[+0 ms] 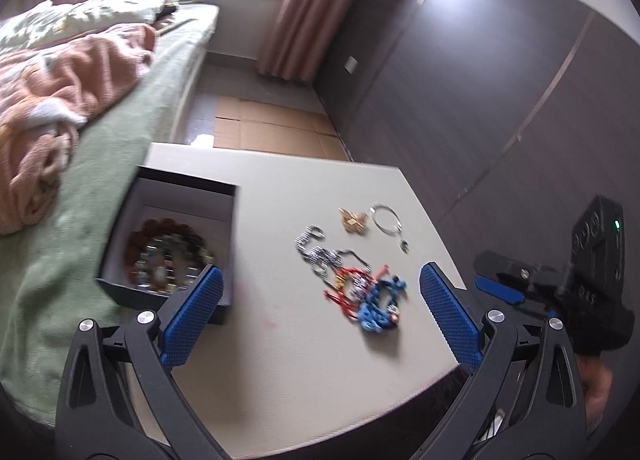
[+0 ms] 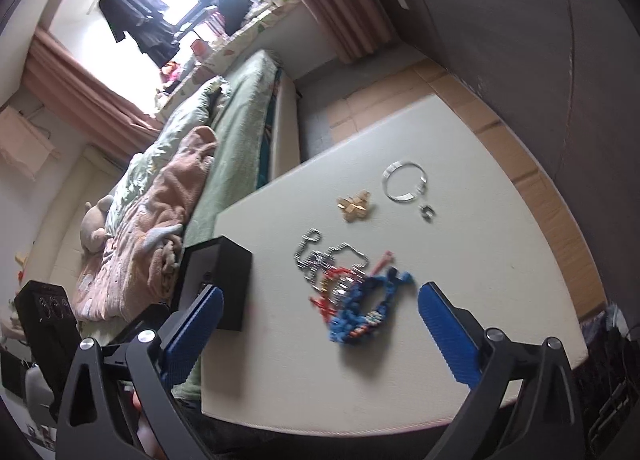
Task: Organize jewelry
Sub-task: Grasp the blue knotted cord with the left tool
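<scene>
A heap of jewelry lies on the pale table (image 1: 304, 360): a blue braided bracelet (image 1: 380, 304), a red beaded piece (image 1: 348, 280) and a silver chain (image 1: 316, 254). Beyond them are a gold clip (image 1: 354, 220) and a silver bangle (image 1: 386, 218). An open black box (image 1: 168, 244) at the table's left holds a brown bead bracelet (image 1: 168, 252). My left gripper (image 1: 320, 318) hangs open above the table, empty. My right gripper (image 2: 320, 330) is open and empty too, with the blue bracelet (image 2: 360, 312) just ahead between its fingers. The box (image 2: 218, 284) shows its black side there.
A bed (image 1: 100, 164) with a green sheet and a pink blanket (image 1: 52, 100) runs along the table's left side. Dark wardrobe doors (image 1: 500, 80) stand to the right. Cardboard (image 1: 272, 128) covers the floor beyond the table. The right hand-held gripper (image 1: 580, 292) shows at the left wrist view's right edge.
</scene>
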`<state>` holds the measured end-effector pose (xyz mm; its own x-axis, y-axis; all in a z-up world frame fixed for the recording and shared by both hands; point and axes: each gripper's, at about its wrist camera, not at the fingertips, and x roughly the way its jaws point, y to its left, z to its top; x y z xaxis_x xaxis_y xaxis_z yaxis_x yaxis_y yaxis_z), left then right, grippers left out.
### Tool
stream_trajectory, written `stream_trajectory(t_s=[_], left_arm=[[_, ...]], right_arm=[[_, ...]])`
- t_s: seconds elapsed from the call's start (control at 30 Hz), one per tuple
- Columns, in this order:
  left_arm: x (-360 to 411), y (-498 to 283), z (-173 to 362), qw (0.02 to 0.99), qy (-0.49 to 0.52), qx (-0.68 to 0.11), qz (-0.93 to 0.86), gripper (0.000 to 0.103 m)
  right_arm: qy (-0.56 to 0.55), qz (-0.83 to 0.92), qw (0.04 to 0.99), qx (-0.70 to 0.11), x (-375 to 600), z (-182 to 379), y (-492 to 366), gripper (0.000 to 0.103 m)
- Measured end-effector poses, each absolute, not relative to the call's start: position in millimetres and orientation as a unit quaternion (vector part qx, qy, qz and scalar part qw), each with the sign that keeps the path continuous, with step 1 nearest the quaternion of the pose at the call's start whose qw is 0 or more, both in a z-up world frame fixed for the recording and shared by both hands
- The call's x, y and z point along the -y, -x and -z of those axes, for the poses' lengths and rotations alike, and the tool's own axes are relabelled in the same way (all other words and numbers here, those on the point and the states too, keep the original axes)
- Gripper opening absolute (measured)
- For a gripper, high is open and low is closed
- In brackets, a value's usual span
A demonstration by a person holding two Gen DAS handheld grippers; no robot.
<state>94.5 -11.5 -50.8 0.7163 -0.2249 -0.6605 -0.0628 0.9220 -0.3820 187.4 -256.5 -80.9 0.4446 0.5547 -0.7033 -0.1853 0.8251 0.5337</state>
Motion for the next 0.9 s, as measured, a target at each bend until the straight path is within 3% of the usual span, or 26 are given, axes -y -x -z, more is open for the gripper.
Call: stream_trajectory(t_s=[0.27, 0.53, 0.9], left_arm=[[58, -115, 71, 0.891, 0.163, -0.417, 0.074, 0.091], [86, -137, 100, 0.871, 0.149, -0.464, 0.063, 0.071], [117, -155, 132, 0.859, 0.079, -0.505, -0.002, 0.070]], right_arm=[[-0.218, -0.200, 0.817, -0.496, 288, 94, -194, 0.096], [-0.232, -0.193, 0.812, -0.499, 302, 98, -194, 0.096], [-0.235, -0.197, 0.809, -0.502, 307, 101, -194, 0.096]])
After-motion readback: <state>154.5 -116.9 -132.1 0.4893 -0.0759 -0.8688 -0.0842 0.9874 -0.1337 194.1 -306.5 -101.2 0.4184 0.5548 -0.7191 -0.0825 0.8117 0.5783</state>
